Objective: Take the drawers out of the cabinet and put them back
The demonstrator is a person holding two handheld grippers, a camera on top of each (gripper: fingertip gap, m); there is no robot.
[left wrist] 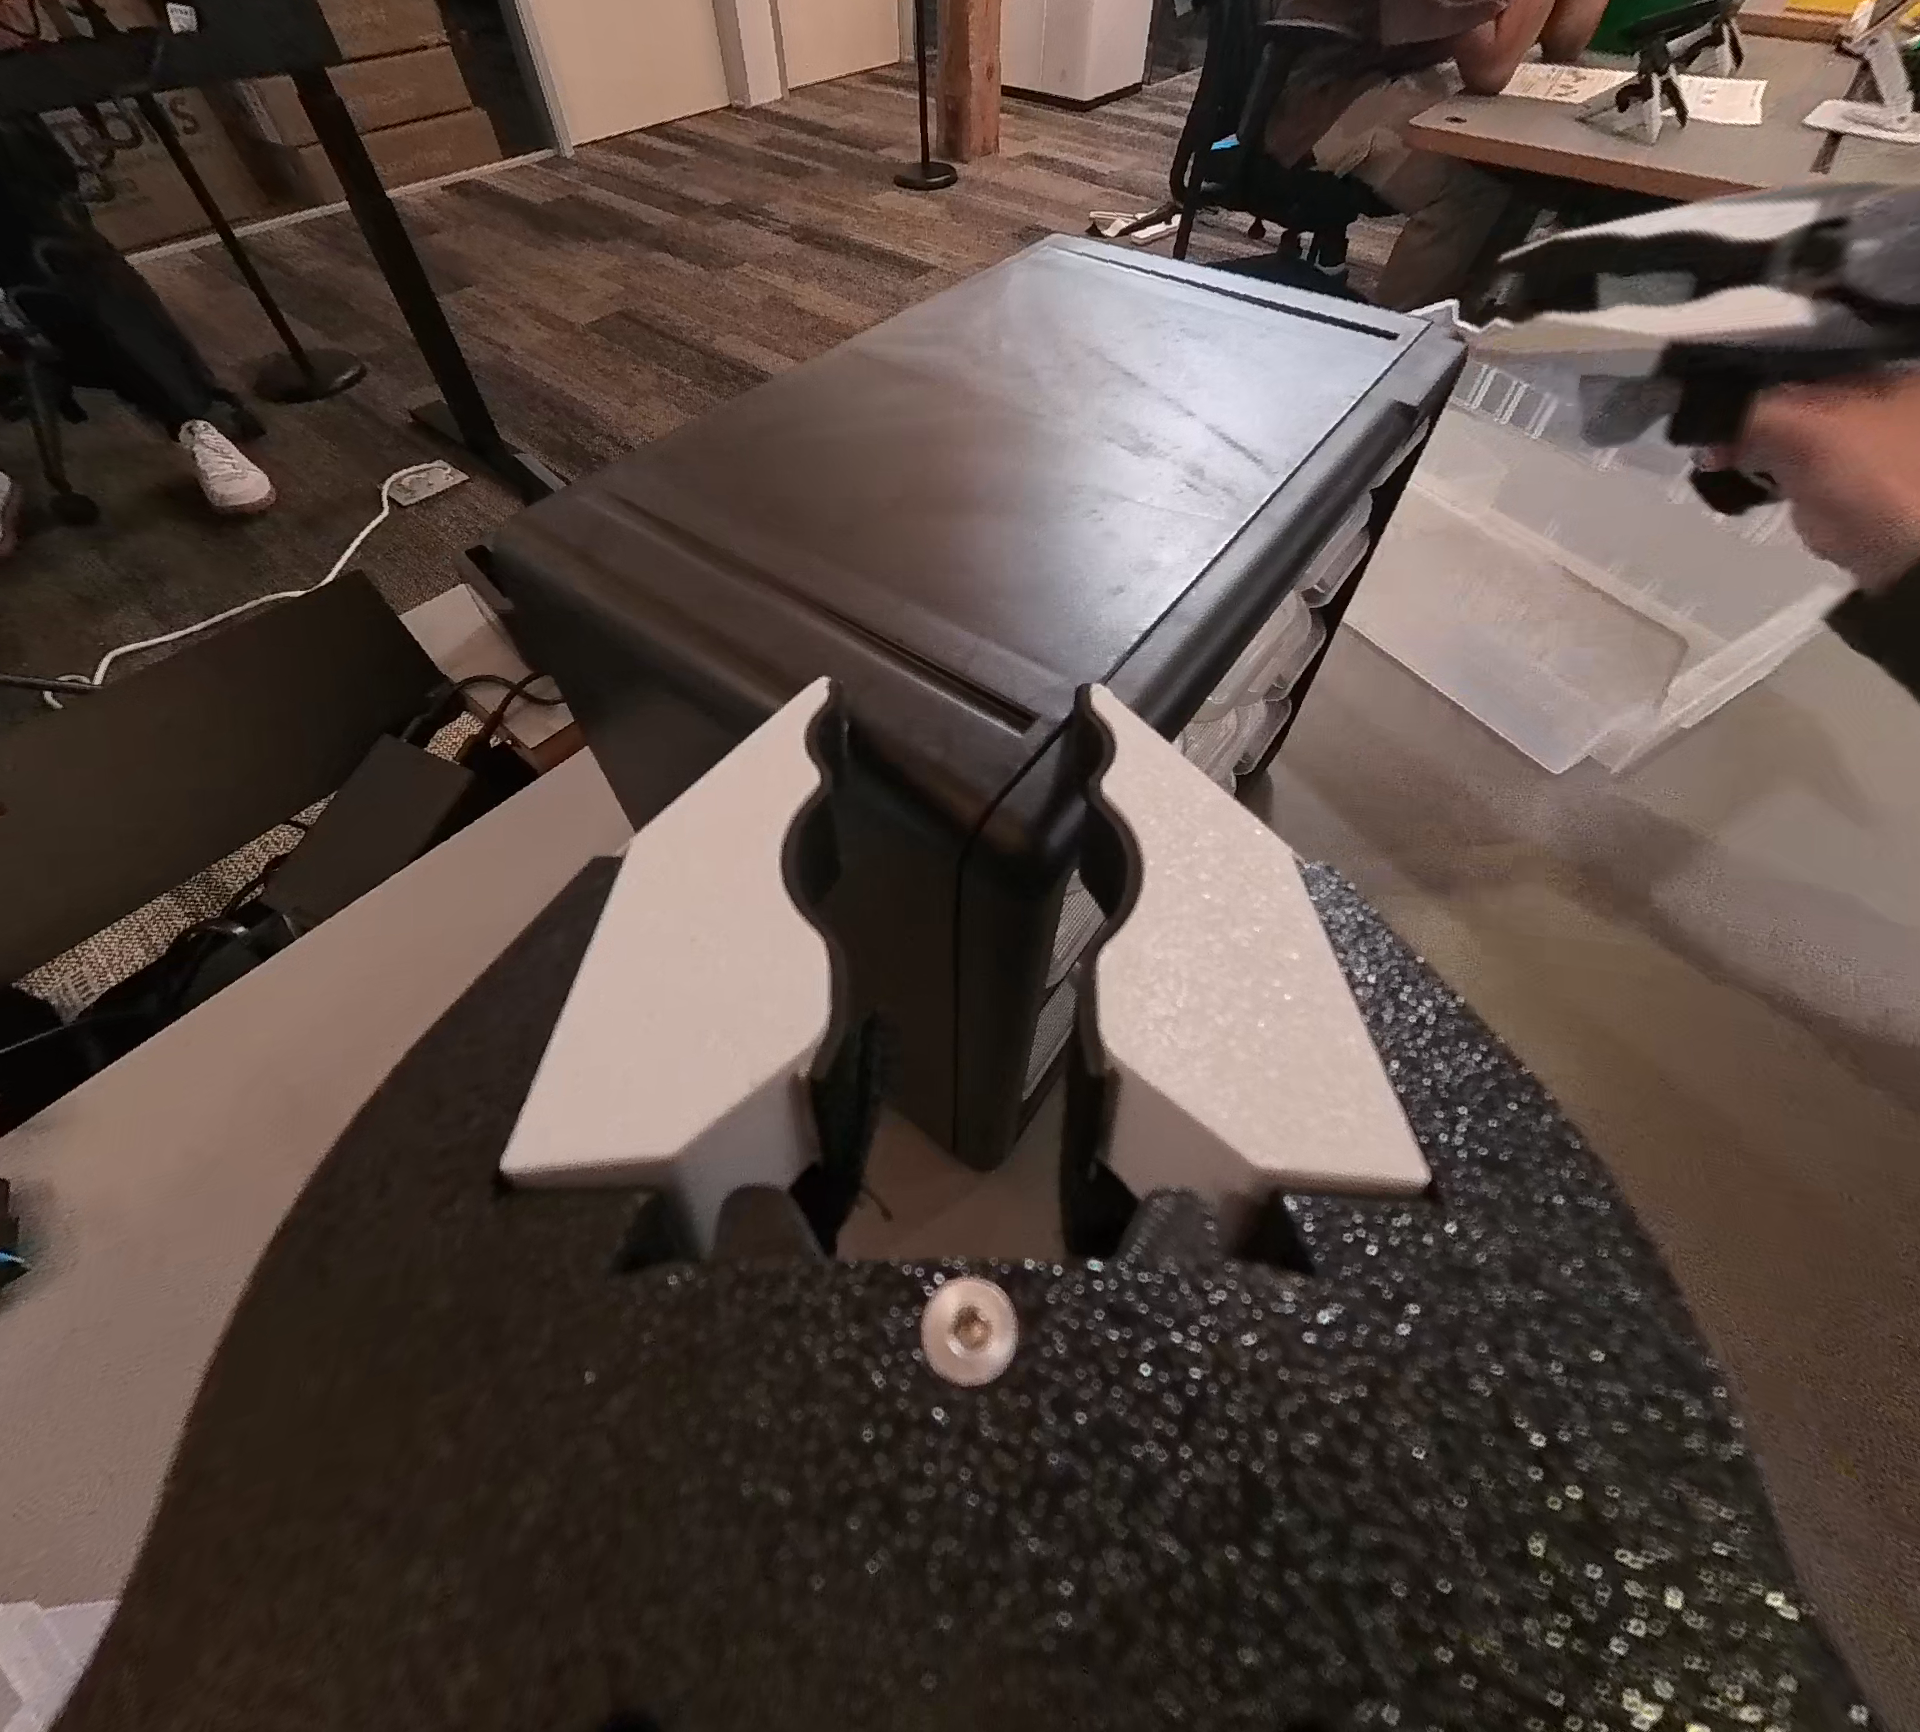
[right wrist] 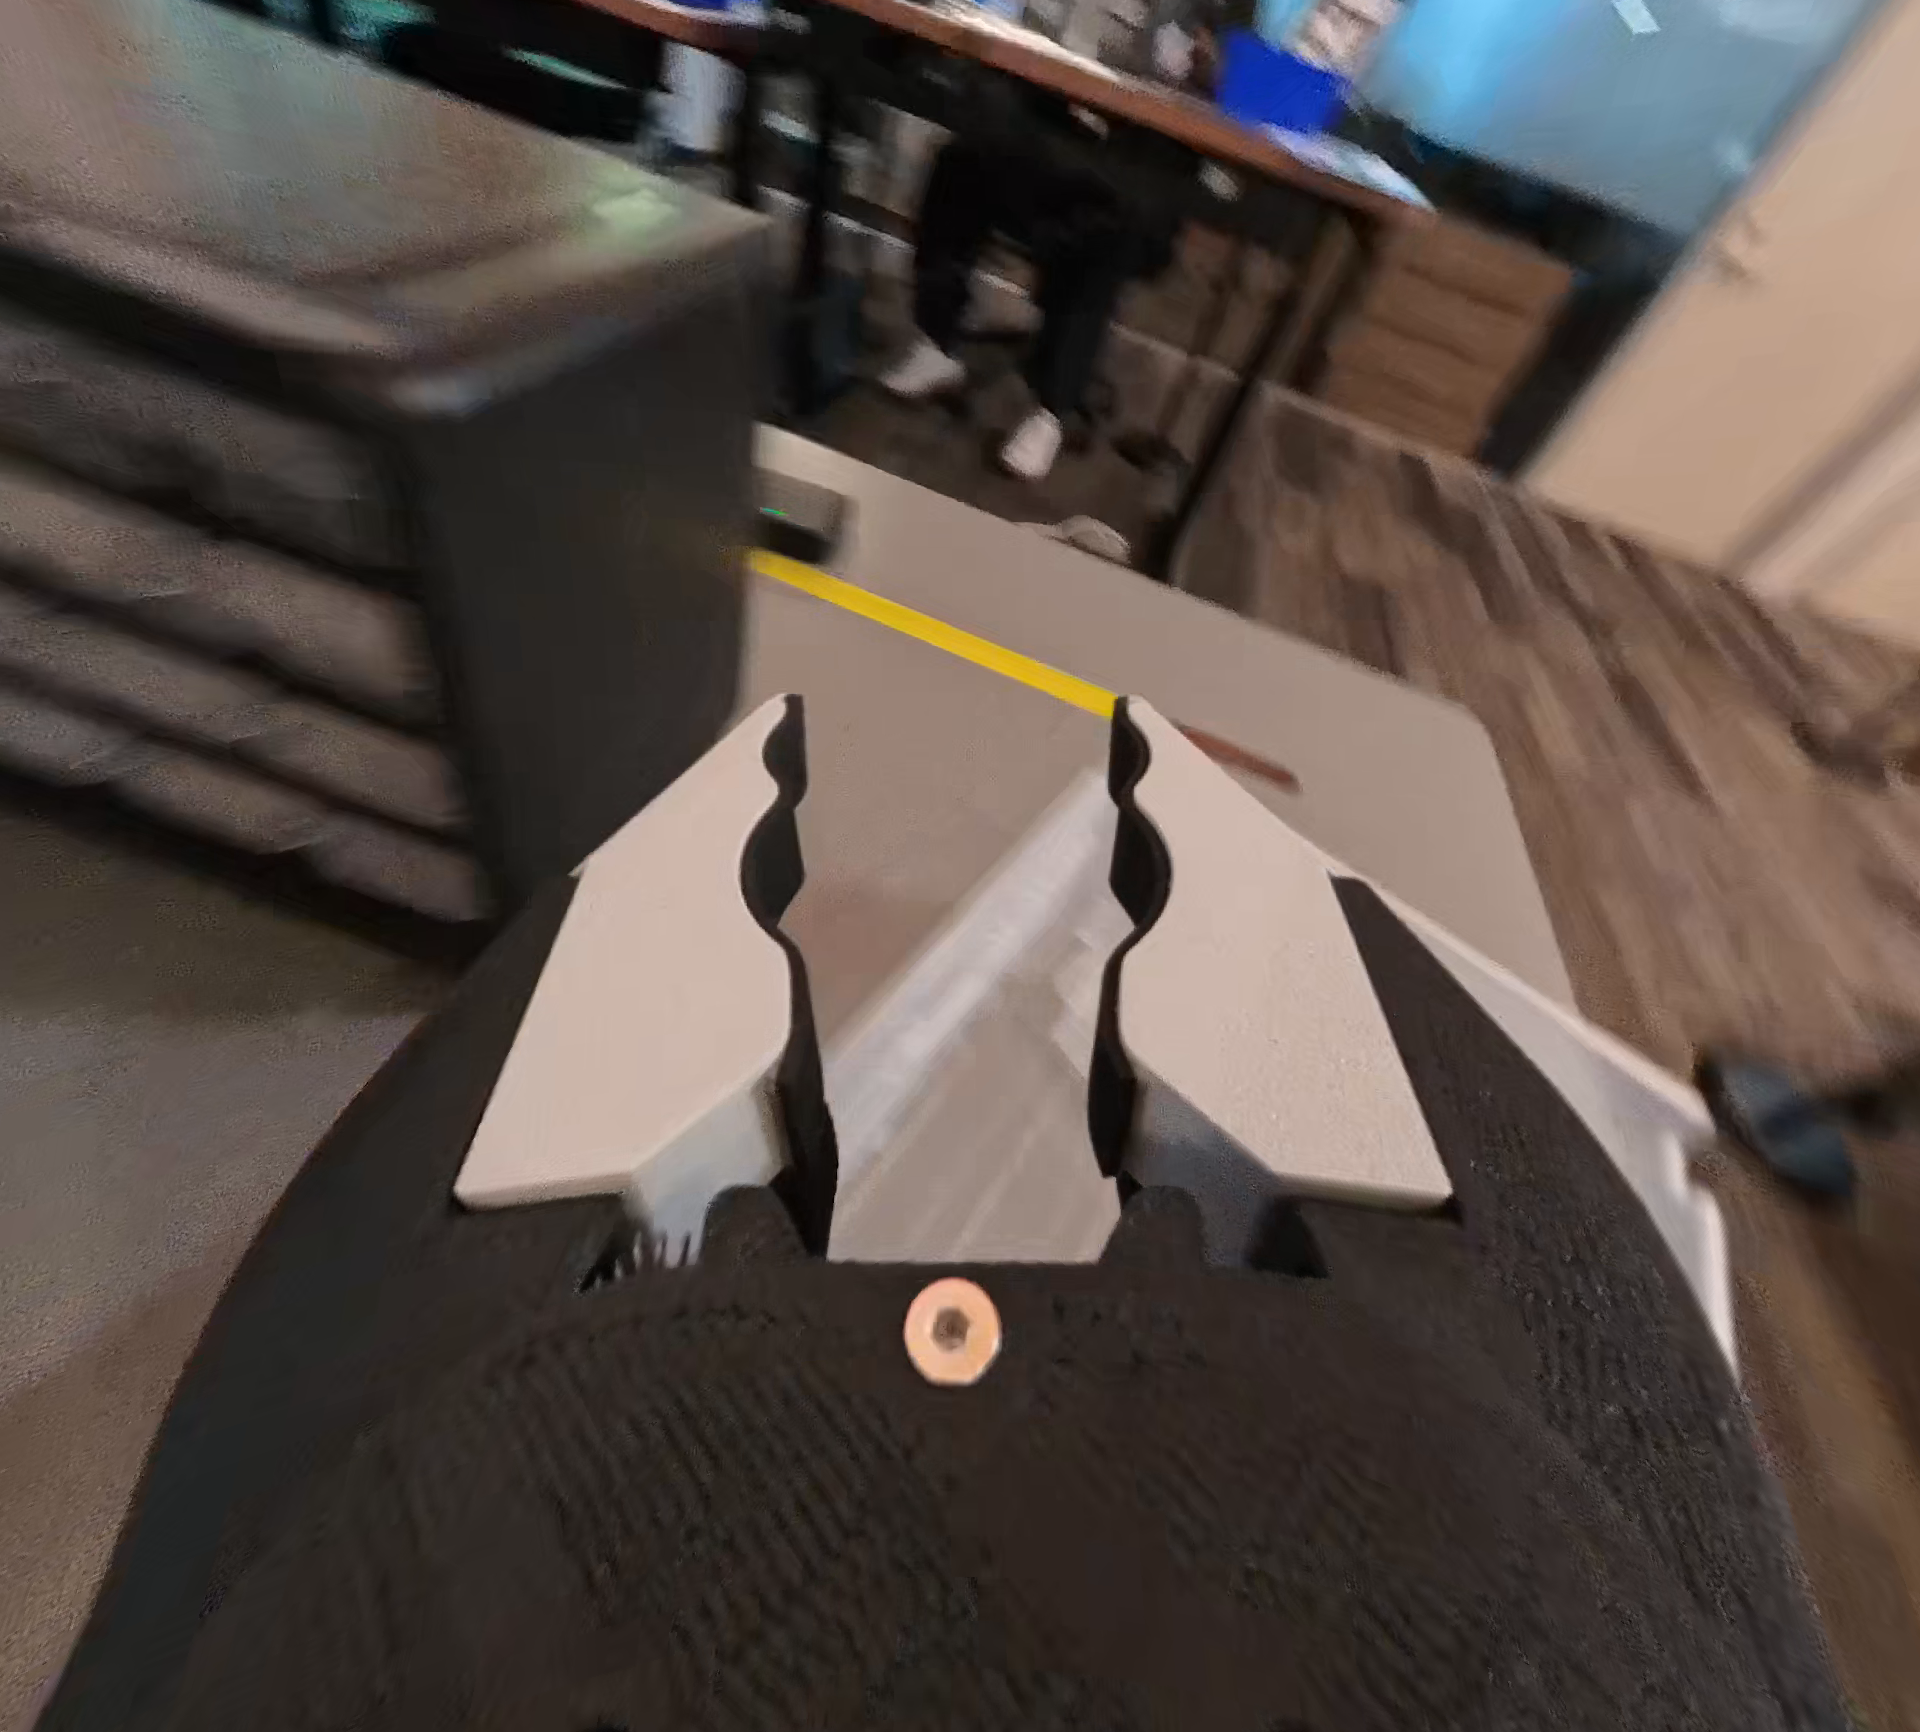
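Observation:
A black cabinet (left wrist: 987, 456) stands on the grey table, with clear drawers (left wrist: 1273, 674) showing in its front. My left gripper (left wrist: 958, 695) straddles its near top corner, one finger on the side face and one on the front, shut on it. A clear drawer (left wrist: 1558, 602) lies out on the table to the right of the cabinet. My right gripper (left wrist: 1496, 290) hovers over the drawer's far corner. In the blurred right wrist view the right gripper (right wrist: 956, 706) is open above the drawer's wall (right wrist: 977, 1007), with the cabinet (right wrist: 416, 280) to its left.
A yellow stick (right wrist: 914, 628) and a small black device (right wrist: 800, 513) lie on the table beyond the cabinet. The table edge (right wrist: 1496, 778) drops to carpet on the right. People sit at desks (left wrist: 1621, 144) behind. A white cable (left wrist: 312, 570) runs over the floor.

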